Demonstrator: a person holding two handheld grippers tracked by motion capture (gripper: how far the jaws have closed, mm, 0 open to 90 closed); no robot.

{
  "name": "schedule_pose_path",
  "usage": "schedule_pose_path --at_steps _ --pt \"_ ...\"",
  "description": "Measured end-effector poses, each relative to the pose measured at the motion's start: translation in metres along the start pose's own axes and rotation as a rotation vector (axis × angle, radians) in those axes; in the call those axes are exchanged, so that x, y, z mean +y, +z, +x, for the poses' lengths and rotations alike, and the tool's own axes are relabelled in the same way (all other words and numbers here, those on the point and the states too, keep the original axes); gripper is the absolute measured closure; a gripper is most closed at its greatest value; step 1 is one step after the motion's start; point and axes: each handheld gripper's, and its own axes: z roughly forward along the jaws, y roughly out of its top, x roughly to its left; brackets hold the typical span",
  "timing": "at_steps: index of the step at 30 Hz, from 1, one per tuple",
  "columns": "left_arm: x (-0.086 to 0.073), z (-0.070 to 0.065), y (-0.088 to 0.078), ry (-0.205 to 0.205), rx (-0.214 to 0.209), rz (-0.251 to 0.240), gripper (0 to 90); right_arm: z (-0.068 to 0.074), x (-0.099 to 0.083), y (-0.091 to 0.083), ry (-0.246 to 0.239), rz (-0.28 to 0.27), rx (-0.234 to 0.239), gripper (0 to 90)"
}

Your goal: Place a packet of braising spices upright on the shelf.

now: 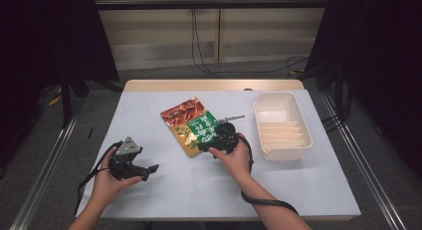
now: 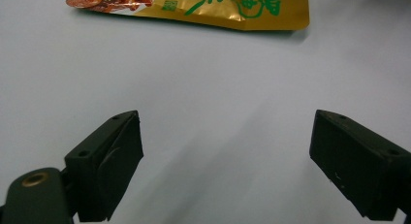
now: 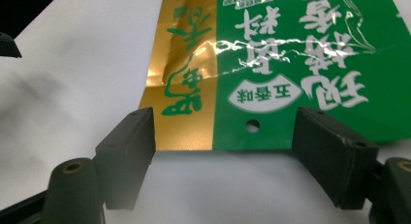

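A flat snack packet, green and gold with a red far end, lies in the middle of the white table. My right gripper is at its near end. In the right gripper view the packet's short edge with a punched hole lies between the two jaw tips of my right gripper, which stand wide at its two corners without squeezing it. My left gripper rests low over bare table at the front left, pointing right. Its jaws are spread wide with nothing between them, and the packet lies farther off.
A cream plastic tray with ribbed dividers stands to the right of the packet. Cables trail from both grippers toward the table's front edge. Dark curtains and a wooden back edge bound the table.
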Motion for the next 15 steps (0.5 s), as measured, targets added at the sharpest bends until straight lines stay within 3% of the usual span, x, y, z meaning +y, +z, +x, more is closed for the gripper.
schedule_pose_path --at_steps 3,9,15 --pt "0.000 -0.002 0.001 -0.009 -0.001 -0.025 11.6 -0.002 -0.004 -0.005 0.008 0.009 -0.013 22.7" --pt "0.001 -0.003 0.001 0.012 0.006 0.008 11.6 -0.009 -0.006 -0.008 0.030 0.000 -0.011 22.0" --pt "0.001 -0.003 0.001 0.002 0.012 0.000 11.7 -0.010 0.001 0.002 0.052 -0.021 -0.005 22.8"
